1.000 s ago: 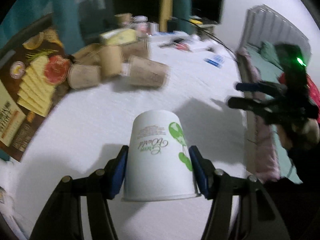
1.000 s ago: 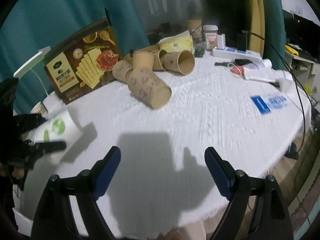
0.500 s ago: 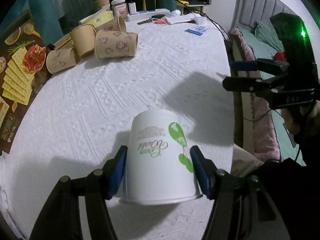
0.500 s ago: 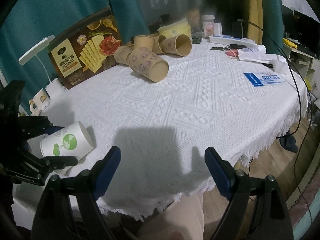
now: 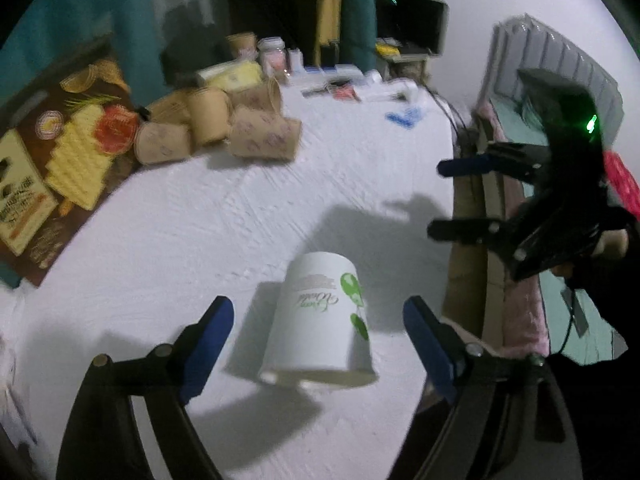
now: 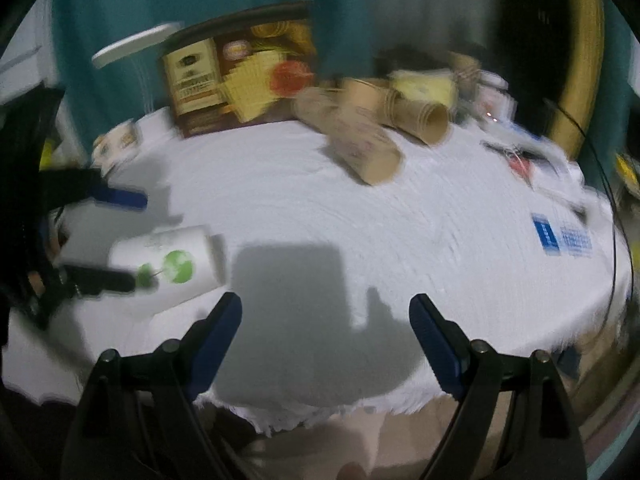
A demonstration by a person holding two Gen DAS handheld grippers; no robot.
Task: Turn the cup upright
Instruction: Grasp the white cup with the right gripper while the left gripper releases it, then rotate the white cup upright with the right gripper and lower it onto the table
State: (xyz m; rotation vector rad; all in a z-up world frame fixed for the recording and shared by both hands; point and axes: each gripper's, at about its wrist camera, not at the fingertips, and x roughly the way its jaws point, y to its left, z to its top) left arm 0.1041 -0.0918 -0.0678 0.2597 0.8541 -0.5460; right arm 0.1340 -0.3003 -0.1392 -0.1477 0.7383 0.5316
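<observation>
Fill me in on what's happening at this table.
A person holds a pair of tongs in each hand over a table with a white cloth. The left tongs have just been opening and their pads now stand clear of the white paper cup, which lies between them, not upright. The right tongs are open and empty. A heap of brown paper cups lies farther back.

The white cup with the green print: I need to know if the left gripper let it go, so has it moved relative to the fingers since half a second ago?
Yes. The white cup now lies on the tablecloth, clear of both fingers of the left gripper, which have just been opening.
</observation>
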